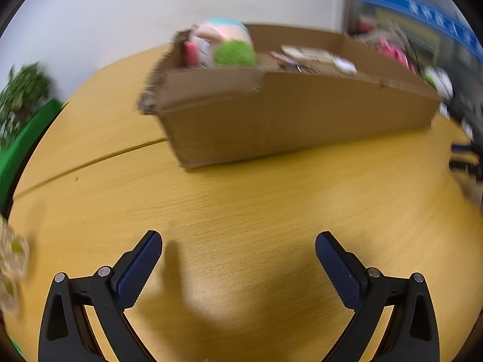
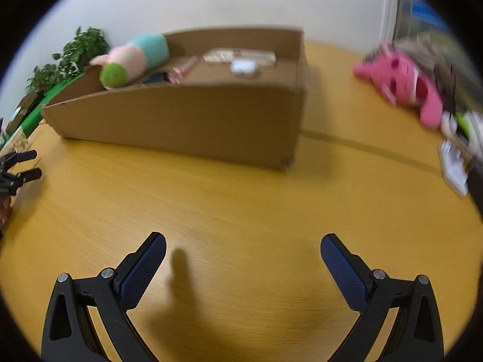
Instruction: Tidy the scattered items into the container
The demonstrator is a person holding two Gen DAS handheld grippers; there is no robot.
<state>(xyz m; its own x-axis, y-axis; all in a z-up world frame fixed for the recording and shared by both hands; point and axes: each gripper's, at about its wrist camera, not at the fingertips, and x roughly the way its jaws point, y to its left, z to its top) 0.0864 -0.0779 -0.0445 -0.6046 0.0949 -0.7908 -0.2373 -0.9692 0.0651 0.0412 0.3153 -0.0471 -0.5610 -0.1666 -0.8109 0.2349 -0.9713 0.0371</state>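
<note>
Plainly, the cardboard box (image 2: 187, 120) is the container: a low brown tray with a sloped front wall and a ragged, torn corner that shows in the left wrist view, standing on the yellow wooden table (image 2: 229, 205) ahead of both tools. Inside it, at its left end, lies a soft toy (image 2: 132, 58) with a pale pink body, a turquoise part and a fuzzy green end, propped against the rim. Beside it in the box are a flat beige packet (image 2: 238, 55), a small white object (image 2: 244, 68) resting against that packet, and a thin pink item (image 2: 182, 71); the blur hides finer detail. To the right of the box, well apart from it on the table, lies a bright pink plush (image 2: 404, 86) with dark holes in its face, next to some blurred white and green things at the table's edge. The left gripper (image 1: 238, 242) is spread wide with nothing between its blue pads, hovering over bare wood. The right gripper (image 2: 243, 244) is likewise spread wide and holds nothing. A leafy green plant (image 2: 78, 52) stands behind the box, against the white wall.
</note>
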